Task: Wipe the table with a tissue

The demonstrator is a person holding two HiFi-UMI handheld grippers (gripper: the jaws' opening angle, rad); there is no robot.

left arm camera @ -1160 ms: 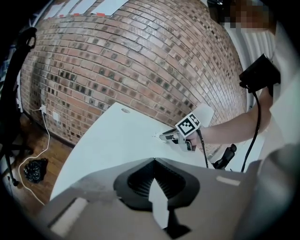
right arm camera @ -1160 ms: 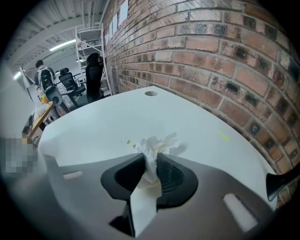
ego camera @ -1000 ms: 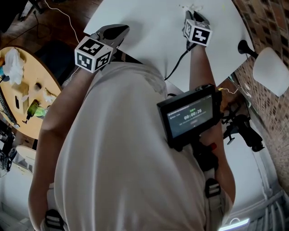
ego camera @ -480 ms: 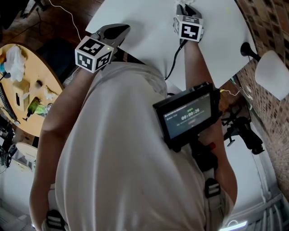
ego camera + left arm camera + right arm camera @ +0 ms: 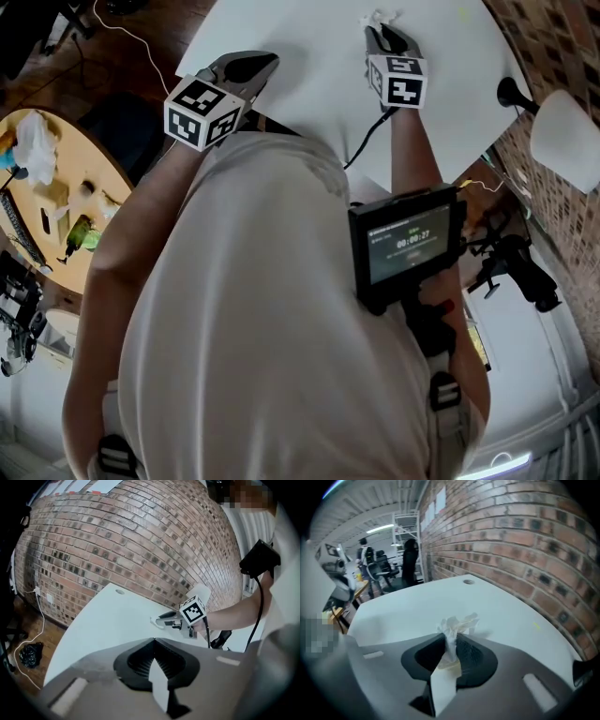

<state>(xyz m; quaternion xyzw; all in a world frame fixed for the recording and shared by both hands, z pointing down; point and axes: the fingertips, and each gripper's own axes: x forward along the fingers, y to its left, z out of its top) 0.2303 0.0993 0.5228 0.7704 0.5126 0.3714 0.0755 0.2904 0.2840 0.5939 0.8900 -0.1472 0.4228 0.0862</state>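
Observation:
The white table (image 5: 309, 66) fills the top of the head view. My right gripper (image 5: 380, 36) reaches over its far part, pointing steeply down, shut on a crumpled white tissue (image 5: 375, 18). In the right gripper view the tissue (image 5: 454, 625) sticks out from between the pads, over the table top (image 5: 417, 606). My left gripper (image 5: 257, 66) hovers at the table's near left edge, its jaws together with nothing in them. From the left gripper view I see the right gripper (image 5: 162, 618) with the tissue (image 5: 153, 620) at its tip on the table (image 5: 103, 620).
A brick wall (image 5: 122, 541) runs along the table's far side. The table top has a round cable hole (image 5: 467, 581). A wooden round table (image 5: 56, 187) with clutter stands at the left, a white lamp-like object (image 5: 562, 131) at the right. A black bag (image 5: 28, 654) lies on the floor.
My right gripper has slid a little to the left across the table with the tissue in it. The left gripper has stayed at the near edge.

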